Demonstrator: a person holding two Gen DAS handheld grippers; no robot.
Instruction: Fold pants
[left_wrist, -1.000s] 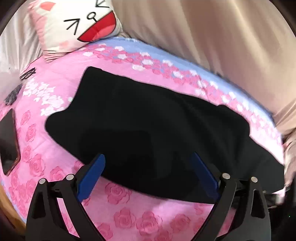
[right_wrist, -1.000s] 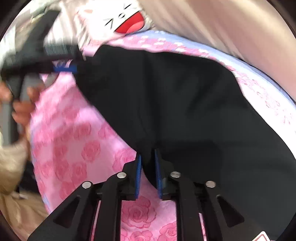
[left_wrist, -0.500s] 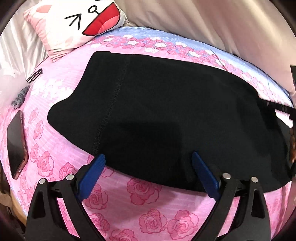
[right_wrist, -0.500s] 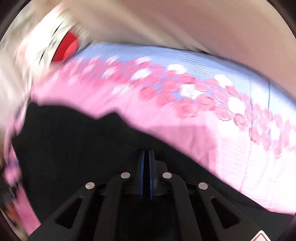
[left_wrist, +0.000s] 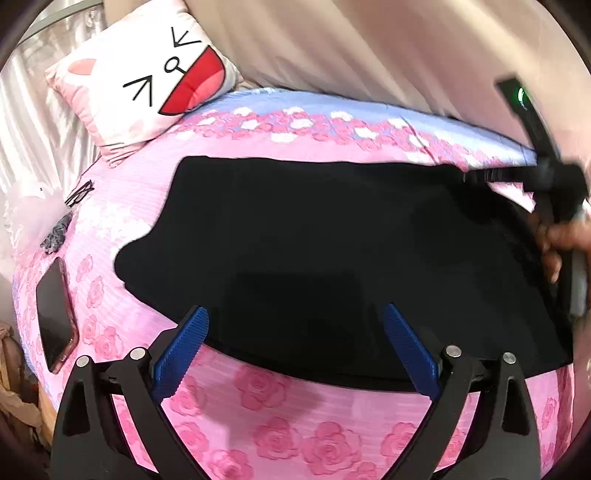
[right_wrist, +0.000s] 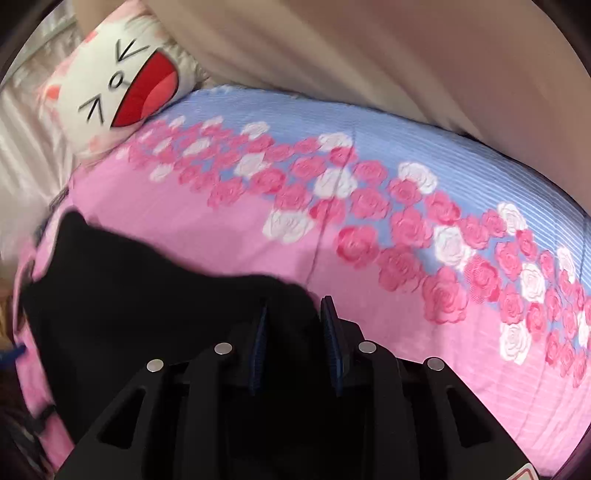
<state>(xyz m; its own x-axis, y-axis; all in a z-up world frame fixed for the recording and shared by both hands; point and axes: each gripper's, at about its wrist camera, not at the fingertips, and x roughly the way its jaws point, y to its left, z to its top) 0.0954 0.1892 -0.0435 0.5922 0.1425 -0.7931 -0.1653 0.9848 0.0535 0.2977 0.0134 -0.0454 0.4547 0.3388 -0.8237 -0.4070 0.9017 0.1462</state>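
Observation:
Black pants (left_wrist: 332, 251) lie folded flat on the pink rose bedspread (left_wrist: 277, 398). My left gripper (left_wrist: 295, 332) is open and empty, hovering over the pants' near edge. My right gripper (right_wrist: 293, 325) has its blue pads partly apart with the pants' far corner (right_wrist: 184, 317) lying between and under them. In the left wrist view the right gripper (left_wrist: 476, 177) shows at the pants' far right corner, held by a hand.
A cat-face pillow (left_wrist: 147, 88) sits at the bed's far left. A phone (left_wrist: 55, 314) lies on the left side of the bedspread, with hair clips (left_wrist: 79, 192) beyond it. A beige curtain (left_wrist: 369, 48) hangs behind the bed.
The right gripper carried the pants' corner across to the far side and its pads have parted from shut. The left gripper stayed open and drew back a little.

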